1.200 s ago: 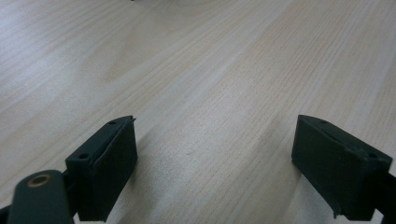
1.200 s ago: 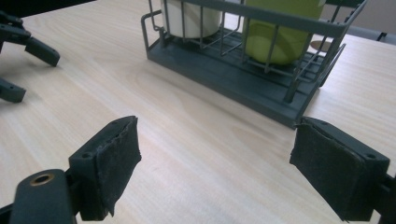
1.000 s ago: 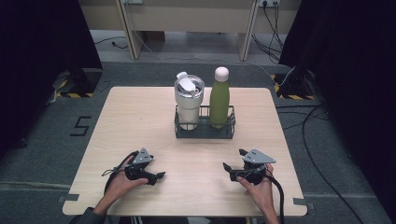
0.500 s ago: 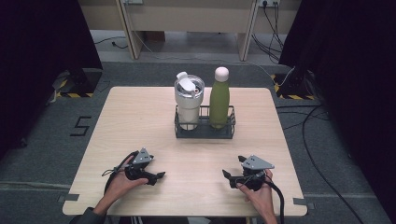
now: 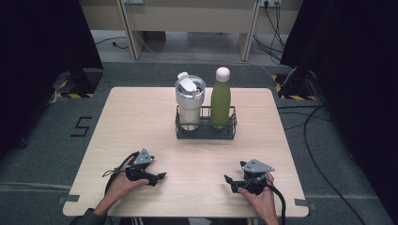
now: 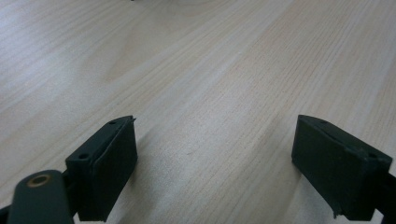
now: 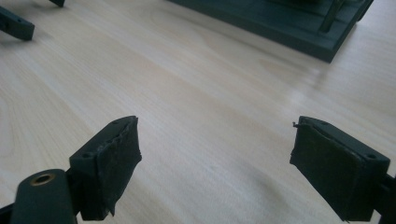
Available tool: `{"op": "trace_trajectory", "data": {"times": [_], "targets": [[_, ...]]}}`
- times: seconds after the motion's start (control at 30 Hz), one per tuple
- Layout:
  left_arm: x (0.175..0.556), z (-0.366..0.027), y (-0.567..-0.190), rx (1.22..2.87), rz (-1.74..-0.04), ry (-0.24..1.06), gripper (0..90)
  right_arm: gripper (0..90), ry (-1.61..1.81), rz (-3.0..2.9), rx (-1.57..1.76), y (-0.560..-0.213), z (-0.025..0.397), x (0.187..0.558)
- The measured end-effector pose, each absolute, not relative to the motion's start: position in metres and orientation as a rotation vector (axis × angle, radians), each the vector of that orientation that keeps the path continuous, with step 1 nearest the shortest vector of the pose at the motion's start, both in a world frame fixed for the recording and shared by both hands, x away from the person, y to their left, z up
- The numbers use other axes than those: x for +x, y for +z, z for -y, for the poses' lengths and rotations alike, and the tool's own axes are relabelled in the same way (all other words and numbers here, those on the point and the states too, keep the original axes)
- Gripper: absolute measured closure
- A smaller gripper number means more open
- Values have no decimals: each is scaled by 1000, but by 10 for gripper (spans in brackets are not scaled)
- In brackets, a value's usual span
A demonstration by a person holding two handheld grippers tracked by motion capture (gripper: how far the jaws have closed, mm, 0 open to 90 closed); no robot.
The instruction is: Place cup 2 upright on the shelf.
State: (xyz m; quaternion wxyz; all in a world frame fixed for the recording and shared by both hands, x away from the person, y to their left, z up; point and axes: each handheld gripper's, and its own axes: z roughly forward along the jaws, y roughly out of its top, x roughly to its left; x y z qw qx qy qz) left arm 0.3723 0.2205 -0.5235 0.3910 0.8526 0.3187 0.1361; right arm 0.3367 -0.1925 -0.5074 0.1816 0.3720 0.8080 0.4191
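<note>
A black wire rack (image 5: 205,133) stands at the middle of the wooden table (image 5: 141,117). It holds a white tumbler (image 5: 189,101) with a lid on the left and a green bottle (image 5: 220,99) with a pale cap on the right. My left gripper (image 5: 159,177) rests near the front left, held by a hand, and points right. In the left gripper view it (image 6: 215,163) is open over bare wood. My right gripper (image 5: 229,181) lies near the front right and points left. It (image 7: 215,163) is open too, with nothing between its fingers.
The rack's dark base (image 7: 280,23) lies ahead of the right gripper, and a jaw tip of the left gripper (image 7: 16,25) shows at the upper left of that view. Cables trail off the table's front edge. Dark curtains and floor cables surround the table.
The right gripper has slid a little toward the table's front edge. The left gripper, the rack and both vessels have stayed put.
</note>
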Motion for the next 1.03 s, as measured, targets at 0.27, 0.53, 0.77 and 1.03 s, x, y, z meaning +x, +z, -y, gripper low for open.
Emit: {"op": "trace_trajectory", "data": {"times": [0.27,0.53,0.77,1.03], "targets": [[372,-221,-523,2167,-809,343,136,152,1130,-2308,1087,-513,195,335],[372,-221,-524,2166,-810,346,135,92,1000,-2387,1099,-518,192,332],[372,-221,-523,2167,-809,344,136,3,974,-2417,1094,-519,189,333],[372,-221,-524,2166,-809,344,135,3,975,-2417,1095,-519,189,333]]}}
